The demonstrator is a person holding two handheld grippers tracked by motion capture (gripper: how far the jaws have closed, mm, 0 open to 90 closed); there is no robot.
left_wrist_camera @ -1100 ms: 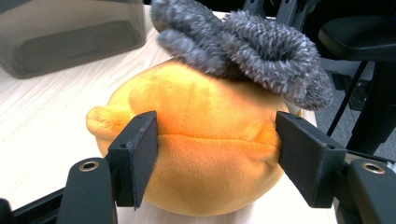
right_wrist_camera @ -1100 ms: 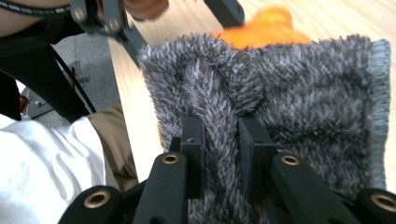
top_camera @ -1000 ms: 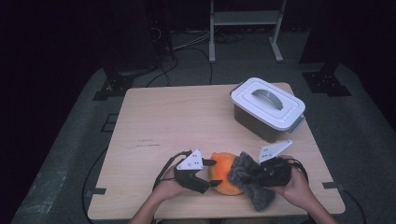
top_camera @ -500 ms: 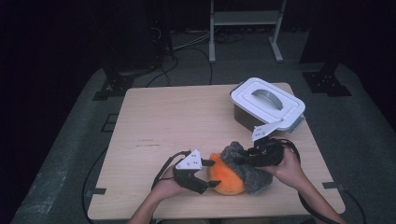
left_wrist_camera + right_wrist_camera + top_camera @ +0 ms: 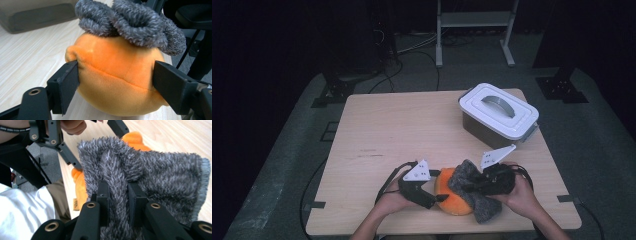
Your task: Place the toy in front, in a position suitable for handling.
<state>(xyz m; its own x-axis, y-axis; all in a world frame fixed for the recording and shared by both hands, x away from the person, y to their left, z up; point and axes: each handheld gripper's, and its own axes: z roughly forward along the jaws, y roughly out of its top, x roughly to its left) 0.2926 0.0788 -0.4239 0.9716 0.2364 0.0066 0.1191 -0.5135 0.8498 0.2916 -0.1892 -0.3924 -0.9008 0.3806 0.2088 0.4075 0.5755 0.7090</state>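
Note:
An orange plush toy (image 5: 444, 194) lies near the table's front edge. My left gripper (image 5: 438, 198) is shut on it, one jaw pressed into each side of the orange plush toy (image 5: 115, 82). A grey fuzzy cloth (image 5: 468, 186) drapes over the toy's top and right side. My right gripper (image 5: 476, 186) is shut on a fold of the grey fuzzy cloth (image 5: 165, 177), pinched between the fingers (image 5: 103, 192). In the left gripper view the grey cloth (image 5: 130, 22) bunches in loops on top of the toy. The orange toy (image 5: 79, 185) peeks out beneath the cloth.
A grey box with a white handled lid (image 5: 498, 112) stands at the table's back right. The wooden table (image 5: 392, 135) is bare at left and centre. A person's hands and a white sleeve (image 5: 22, 207) are at the front edge. Cables trail off the near side.
My right gripper, holding the grey cloth, swung up toward the box and has come back toward the front edge. The cloth now sits over the toy. My left gripper has barely moved.

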